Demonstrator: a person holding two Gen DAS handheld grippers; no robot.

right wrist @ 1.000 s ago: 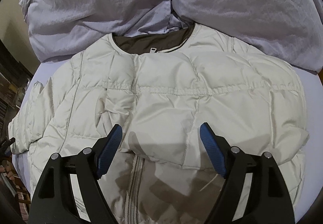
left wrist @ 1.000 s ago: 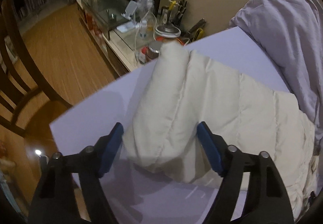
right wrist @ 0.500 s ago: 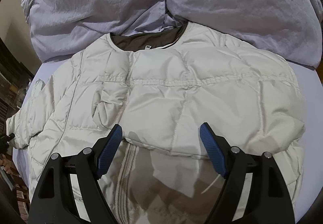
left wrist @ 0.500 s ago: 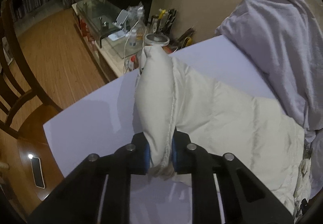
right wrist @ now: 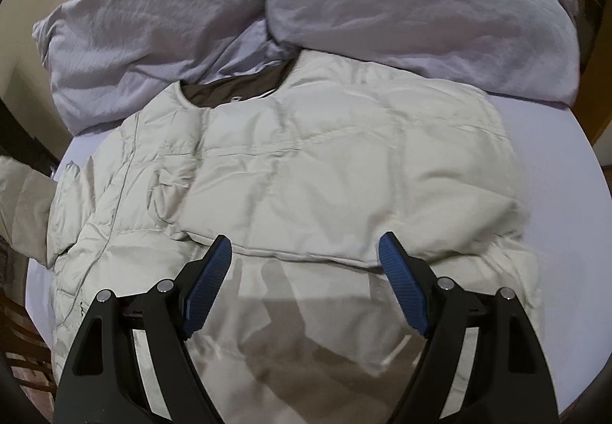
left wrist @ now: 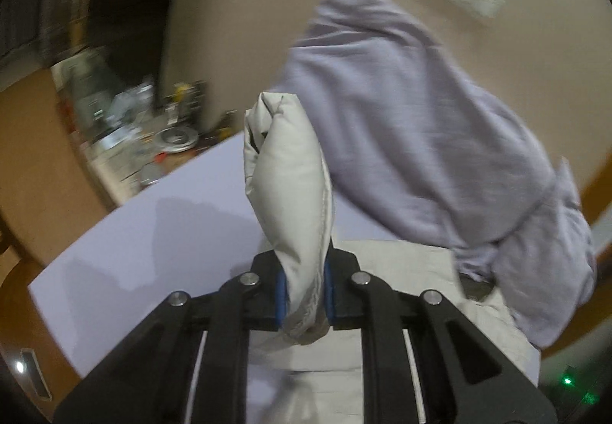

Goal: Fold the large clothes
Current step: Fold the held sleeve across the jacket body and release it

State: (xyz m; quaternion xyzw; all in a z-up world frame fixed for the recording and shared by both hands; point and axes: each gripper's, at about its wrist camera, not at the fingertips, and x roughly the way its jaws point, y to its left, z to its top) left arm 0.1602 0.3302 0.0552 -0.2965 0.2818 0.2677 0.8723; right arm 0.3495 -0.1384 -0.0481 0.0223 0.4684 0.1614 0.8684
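A second ago my left gripper [left wrist: 305, 297] stood open around the sleeve [left wrist: 290, 190]; now I have it clamped and lifted off the bed [left wrist: 183, 229]. My right gripper [right wrist: 305, 276] hovers wide open, empty, over the cream puffer jacket [right wrist: 329, 164] lying flat below the pillows [right wrist: 344, 3].

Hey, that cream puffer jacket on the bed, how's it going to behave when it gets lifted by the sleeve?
Probably floppy: the sleeve sags and twists above the shut left gripper. Likely light for its bulk, judging by the puffy quilting on the jacket. Its smooth shell looks a bit slippery, so the body may slide over the sheet.
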